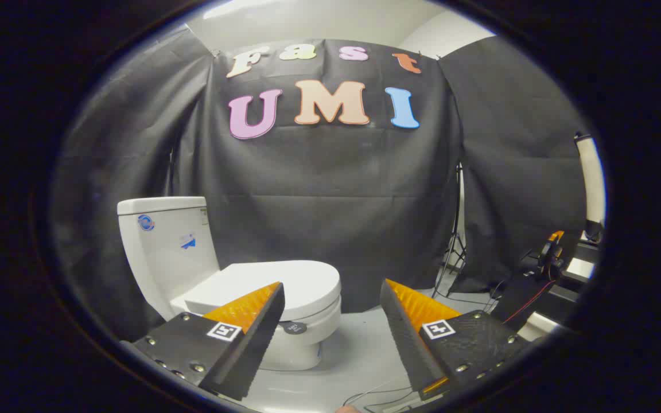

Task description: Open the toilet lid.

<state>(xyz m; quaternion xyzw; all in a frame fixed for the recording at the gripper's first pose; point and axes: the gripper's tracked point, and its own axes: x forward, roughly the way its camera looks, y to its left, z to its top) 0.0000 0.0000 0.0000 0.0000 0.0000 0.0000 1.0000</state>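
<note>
A white toilet (307,344) stands on the pale floor against the black cloth wall, ahead and left of the fingers. Its lid (273,282) lies flat down over the seat. The tank (164,246) rises behind it at the left, with small stickers on its side. My gripper (332,289) is open, with a wide gap and nothing between the fingers. The left finger (250,338) overlaps the front of the bowl in view, still short of it. The right finger (405,332) points at bare floor to the right of the toilet.
A light stand's tripod legs (454,258) stand at a gap in the cloth to the right. Further right, a dark bench (543,287) carries an orange-and-black device (549,252) with a red wire. Thin cables (382,396) lie on the floor near me.
</note>
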